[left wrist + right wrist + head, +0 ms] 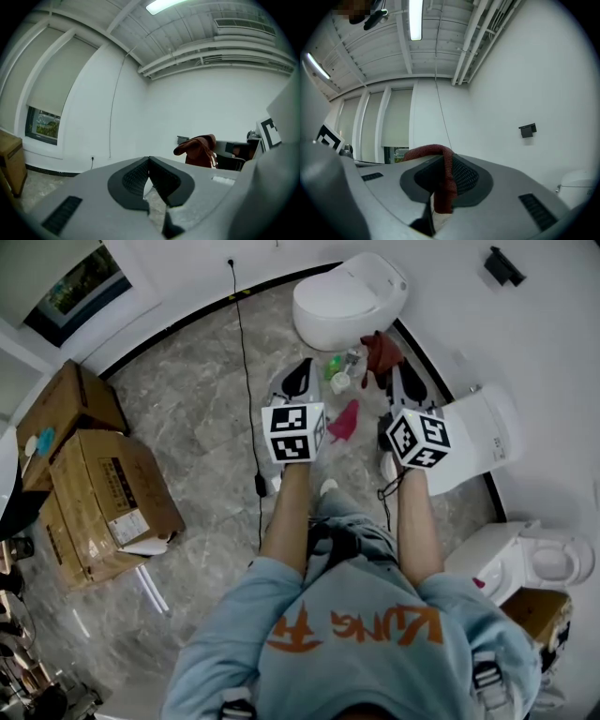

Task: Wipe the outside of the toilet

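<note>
The white toilet [347, 301] stands against the curved wall at the top of the head view. My right gripper [395, 373] is shut on a dark red cloth [380, 351], held up just below and right of the toilet, apart from it. In the right gripper view the cloth [440, 180] drapes over and hangs between the jaws of that gripper [443, 161]. My left gripper [300, 371] hovers left of it, shut with nothing in it; its jaws [149, 161] meet at the tips. The red cloth [199, 149] also shows in the left gripper view.
A pink cloth [344, 420] and small green and white bottles [337, 369] lie on the marble floor between the grippers. A black cable [246, 362] runs down the floor. Cardboard boxes [103, 493] stand at left; more white toilets [548, 559] line the right wall.
</note>
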A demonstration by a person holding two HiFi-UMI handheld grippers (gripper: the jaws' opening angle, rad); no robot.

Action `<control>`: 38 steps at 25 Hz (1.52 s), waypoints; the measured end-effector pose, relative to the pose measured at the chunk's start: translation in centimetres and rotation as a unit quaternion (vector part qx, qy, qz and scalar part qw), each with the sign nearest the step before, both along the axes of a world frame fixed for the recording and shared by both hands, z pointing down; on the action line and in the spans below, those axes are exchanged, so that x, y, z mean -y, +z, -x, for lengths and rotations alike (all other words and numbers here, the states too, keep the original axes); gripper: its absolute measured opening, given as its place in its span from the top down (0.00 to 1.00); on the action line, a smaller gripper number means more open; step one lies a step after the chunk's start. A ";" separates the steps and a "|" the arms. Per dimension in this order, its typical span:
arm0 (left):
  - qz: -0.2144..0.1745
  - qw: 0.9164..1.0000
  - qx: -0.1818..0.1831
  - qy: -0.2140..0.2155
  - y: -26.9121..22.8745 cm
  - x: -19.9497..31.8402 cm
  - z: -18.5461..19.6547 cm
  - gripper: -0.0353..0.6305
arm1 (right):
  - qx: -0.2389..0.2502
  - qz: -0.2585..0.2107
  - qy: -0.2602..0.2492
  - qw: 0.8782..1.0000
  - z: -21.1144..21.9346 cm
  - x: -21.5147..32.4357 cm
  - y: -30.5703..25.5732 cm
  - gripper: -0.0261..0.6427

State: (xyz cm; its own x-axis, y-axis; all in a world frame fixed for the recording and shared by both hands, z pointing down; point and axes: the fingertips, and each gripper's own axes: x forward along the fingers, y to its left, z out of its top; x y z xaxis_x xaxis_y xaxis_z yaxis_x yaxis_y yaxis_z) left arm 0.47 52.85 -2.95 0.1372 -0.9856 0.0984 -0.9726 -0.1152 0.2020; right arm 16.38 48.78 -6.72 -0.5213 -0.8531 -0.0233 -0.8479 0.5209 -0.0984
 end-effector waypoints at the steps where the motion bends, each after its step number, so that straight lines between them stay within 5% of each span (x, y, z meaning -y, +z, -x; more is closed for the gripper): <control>1: -0.002 1.000 -0.003 0.005 -0.2 0.5 -0.3 0.96 | 0.003 -0.002 0.002 1.000 -0.1 0.4 -0.2 0.88; 7: -0.024 0.999 0.000 0.031 -1.0 3.4 -1.3 0.96 | 0.002 -0.014 0.002 1.000 0.9 3.9 -0.7 0.88; 20: 0.008 0.999 -0.027 -0.045 3.7 15.6 9.0 0.96 | 0.012 0.010 0.009 1.000 5.0 19.7 3.6 0.88; 27: 0.071 0.995 -0.052 -0.046 10.1 29.8 11.5 0.96 | 0.008 0.063 0.020 0.998 7.7 35.2 9.1 0.89; 38: 0.154 0.988 0.016 -0.021 13.8 43.2 12.2 0.96 | 0.073 0.113 0.050 0.990 8.0 49.1 12.9 0.88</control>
